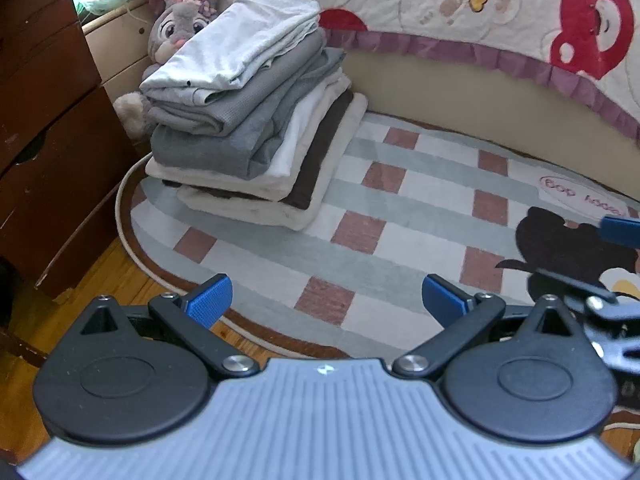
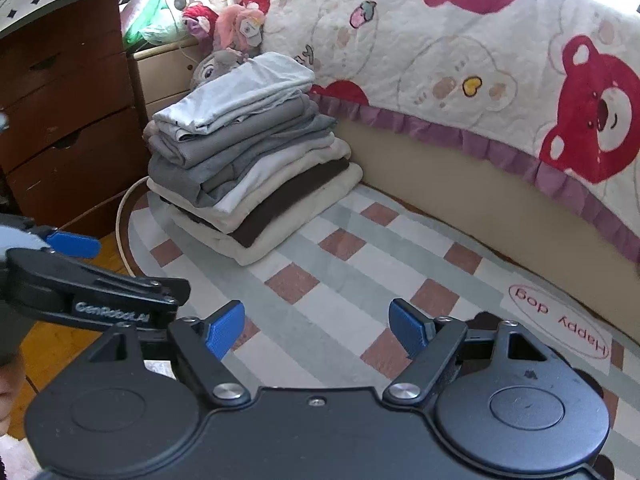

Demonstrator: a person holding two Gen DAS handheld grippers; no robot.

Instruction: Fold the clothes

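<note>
Looking at both grippers, left gripper (image 1: 326,300) and right gripper (image 2: 318,330) are spread wide, holding nothing. The stack of folded clothes (image 1: 248,120) sits on the rug (image 1: 400,208) by the bed. Soft, floppy stuff, probably light; I'd pinch a folded edge.

The rug (image 2: 352,240) is checked in pale grey-green, white and dusty-pink squares. At ten o'clock the stack (image 2: 248,160) runs light grey on top, darker greys, white, cream, a dark brown layer, cream at bottom. The quilt (image 2: 480,60) is cream with red bears and a purple frill. Both grippers' pads (image 1: 210,300) are blue.
</note>
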